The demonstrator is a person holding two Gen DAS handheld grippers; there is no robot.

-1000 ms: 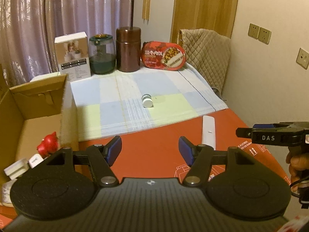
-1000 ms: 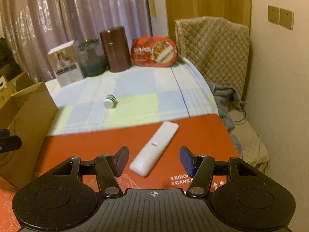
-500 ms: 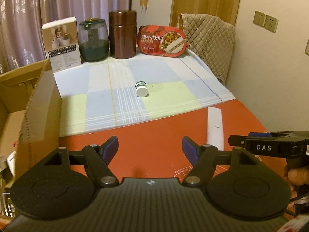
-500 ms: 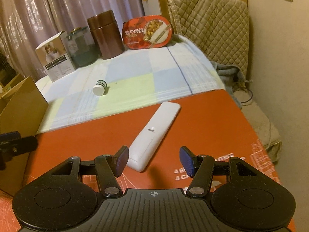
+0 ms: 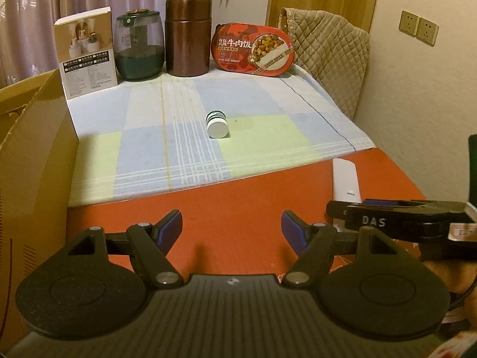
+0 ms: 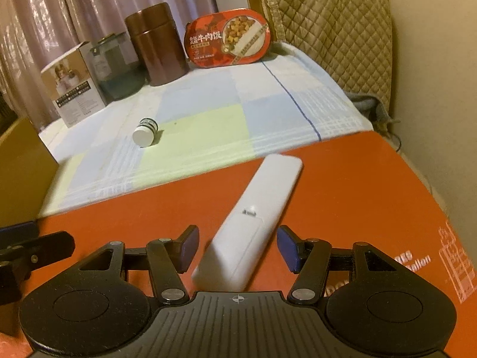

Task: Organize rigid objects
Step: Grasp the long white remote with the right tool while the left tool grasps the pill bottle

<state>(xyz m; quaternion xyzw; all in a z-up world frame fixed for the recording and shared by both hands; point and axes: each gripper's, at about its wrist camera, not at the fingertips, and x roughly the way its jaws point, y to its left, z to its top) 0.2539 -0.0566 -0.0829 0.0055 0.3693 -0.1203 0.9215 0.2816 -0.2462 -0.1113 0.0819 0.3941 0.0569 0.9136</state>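
Left wrist view: left tool (image 5: 232, 229) wide, jaws just opened further, nothing between, over red table (image 5: 238, 205). One small white bottle (image 5: 217, 125) lying on the checked cloth (image 5: 143, 155). Four containers along the back.

Right wrist view: right tool (image 6: 237, 249) jaws apart, one white remote (image 6: 253, 217) between the pads, not pressed.

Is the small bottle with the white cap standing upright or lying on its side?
Lying on its side. The small white-capped bottle rests on the checked cloth, its round cap facing the camera.
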